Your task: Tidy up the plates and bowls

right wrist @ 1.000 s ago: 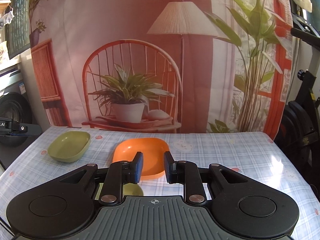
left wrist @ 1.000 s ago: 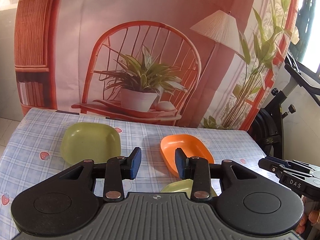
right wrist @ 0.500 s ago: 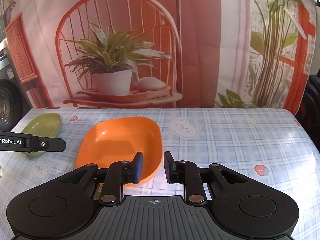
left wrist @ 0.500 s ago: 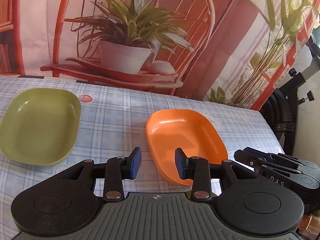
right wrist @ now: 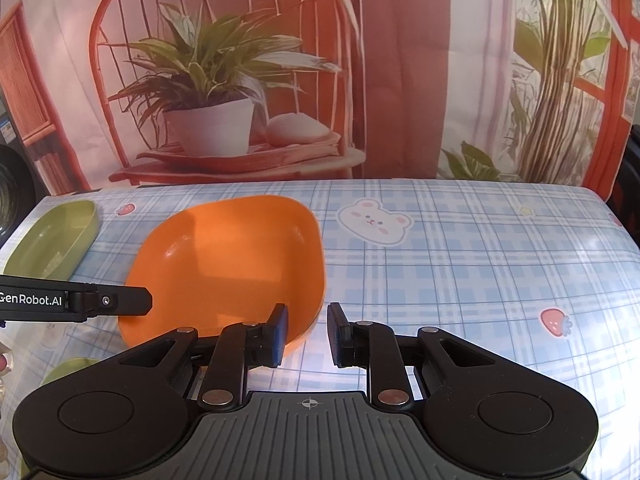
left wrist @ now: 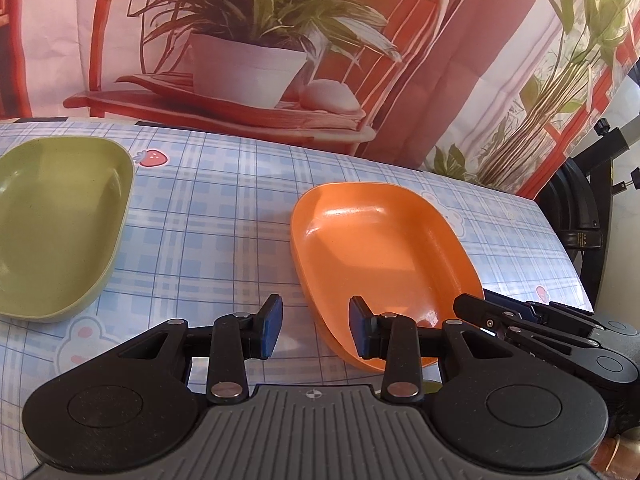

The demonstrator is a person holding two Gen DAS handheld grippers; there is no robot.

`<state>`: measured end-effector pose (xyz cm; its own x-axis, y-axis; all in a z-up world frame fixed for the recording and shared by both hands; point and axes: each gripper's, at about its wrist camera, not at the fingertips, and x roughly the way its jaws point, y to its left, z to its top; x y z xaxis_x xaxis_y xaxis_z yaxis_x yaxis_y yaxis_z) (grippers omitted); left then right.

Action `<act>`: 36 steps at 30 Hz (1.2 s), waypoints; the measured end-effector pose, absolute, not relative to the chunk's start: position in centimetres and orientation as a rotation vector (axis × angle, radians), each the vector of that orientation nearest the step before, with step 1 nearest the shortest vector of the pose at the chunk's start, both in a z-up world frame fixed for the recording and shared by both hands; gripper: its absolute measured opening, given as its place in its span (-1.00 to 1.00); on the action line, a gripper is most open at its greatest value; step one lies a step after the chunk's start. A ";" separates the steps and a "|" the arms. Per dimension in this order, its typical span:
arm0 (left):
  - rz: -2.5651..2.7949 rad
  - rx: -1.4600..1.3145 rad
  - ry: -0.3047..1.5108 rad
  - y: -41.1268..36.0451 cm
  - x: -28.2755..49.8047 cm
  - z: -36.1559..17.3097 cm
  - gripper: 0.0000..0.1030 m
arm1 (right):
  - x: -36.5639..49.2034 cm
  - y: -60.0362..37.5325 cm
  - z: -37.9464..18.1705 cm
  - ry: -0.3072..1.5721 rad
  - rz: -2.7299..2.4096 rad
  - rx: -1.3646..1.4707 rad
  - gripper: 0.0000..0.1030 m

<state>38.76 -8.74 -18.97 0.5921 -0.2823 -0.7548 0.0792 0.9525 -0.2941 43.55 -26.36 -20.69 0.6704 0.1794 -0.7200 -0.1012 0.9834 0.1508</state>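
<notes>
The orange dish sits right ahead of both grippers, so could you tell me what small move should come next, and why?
Probably ease the left gripper forward and slightly right so its open jaws straddle the orange dish at its near rim, then close. The rim lies just beyond the right-hand pad, nothing is gripped yet, and the right gripper is also empty.

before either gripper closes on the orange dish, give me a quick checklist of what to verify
1. Orange dish flat on the tablecloth, nothing in it: ok.
2. Left gripper jaws apart and empty: ok.
3. Left gripper straddles the dish's near rim: not ok, the rim lies at its right finger.
4. Right gripper jaws apart and empty: ok, though the gap is narrow.
5. Right gripper's left finger over the rim: cannot tell if it touches.
6. Green dish apart from the orange one: ok.
</notes>
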 end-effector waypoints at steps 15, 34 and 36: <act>-0.242 -0.182 0.830 -8.2 36.0 -14.7 -0.76 | 41.1 -25.6 -15.8 0.732 0.188 0.078 -0.73; -0.262 -0.134 0.715 -6.7 26.9 -7.7 -0.76 | 31.8 -23.4 -8.7 0.644 0.175 0.118 -0.73; -0.261 -0.137 0.711 -6.4 26.0 -7.4 -0.76 | 30.9 -23.2 -8.5 0.644 0.180 0.127 -0.73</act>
